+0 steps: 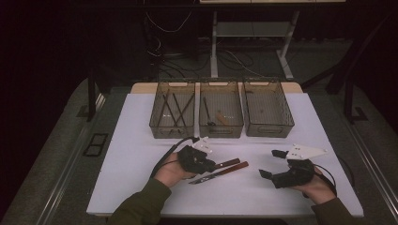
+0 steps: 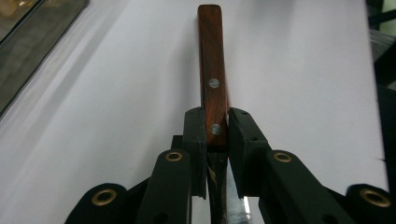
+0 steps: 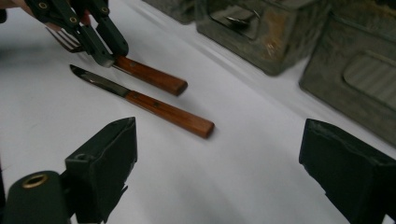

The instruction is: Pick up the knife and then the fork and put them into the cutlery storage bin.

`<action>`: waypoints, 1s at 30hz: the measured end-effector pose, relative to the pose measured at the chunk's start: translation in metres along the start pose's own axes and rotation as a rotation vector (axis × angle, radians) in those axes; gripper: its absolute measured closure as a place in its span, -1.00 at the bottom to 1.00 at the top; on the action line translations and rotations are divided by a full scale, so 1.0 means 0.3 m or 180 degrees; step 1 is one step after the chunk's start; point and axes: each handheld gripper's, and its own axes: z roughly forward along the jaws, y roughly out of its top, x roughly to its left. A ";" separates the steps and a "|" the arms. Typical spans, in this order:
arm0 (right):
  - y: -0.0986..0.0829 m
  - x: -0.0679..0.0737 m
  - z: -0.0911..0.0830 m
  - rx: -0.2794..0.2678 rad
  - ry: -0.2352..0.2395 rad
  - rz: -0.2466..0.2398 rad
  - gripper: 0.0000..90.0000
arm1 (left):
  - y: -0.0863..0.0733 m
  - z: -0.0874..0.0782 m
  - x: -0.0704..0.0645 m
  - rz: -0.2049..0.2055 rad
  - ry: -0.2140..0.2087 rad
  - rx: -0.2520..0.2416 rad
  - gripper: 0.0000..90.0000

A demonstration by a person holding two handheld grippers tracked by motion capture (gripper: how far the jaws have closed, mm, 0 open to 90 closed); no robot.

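A fork (image 3: 150,75) with a reddish wooden handle (image 2: 211,70) is clamped between the jaws of my left gripper (image 2: 215,122), just left of the table's middle (image 1: 210,165). The jaws are shut on the handle near its rivets. The fork's tines (image 3: 63,39) show behind that gripper (image 3: 106,45). A knife (image 3: 154,106) with a matching wooden handle (image 1: 237,167) lies on the white table right beside the fork, nearly parallel to it. My right gripper (image 1: 273,164) hovers to the right with its jaws wide open and nothing between them (image 3: 219,154).
Three see-through bins stand in a row at the back: the left one (image 1: 172,112) holds several dark utensils, the middle one (image 1: 221,112) a few pieces, and the right one (image 1: 268,111) looks almost bare. The white tabletop (image 1: 141,154) ends close in front of both hands.
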 end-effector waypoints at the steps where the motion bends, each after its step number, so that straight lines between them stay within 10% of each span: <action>1: 0.014 0.004 0.003 0.0016 0.0073 -0.0066 -0.74 | 0.004 0.000 -0.007 0.0040 -0.0040 -0.0012 0.72; 11: 0.124 0.070 0.088 0.0312 0.0760 -0.0621 -0.73 | 0.052 -0.014 -0.058 0.0375 -0.0296 -0.0084 0.71; 18: 0.139 0.077 0.152 0.0390 0.1248 -0.0617 -0.41 | 0.084 -0.015 -0.086 0.0537 -0.0381 -0.0102 0.72; 30: 0.137 0.076 0.184 0.0419 0.1566 -0.0623 0.32 | 0.089 -0.012 -0.097 0.0605 -0.0384 -0.0150 0.71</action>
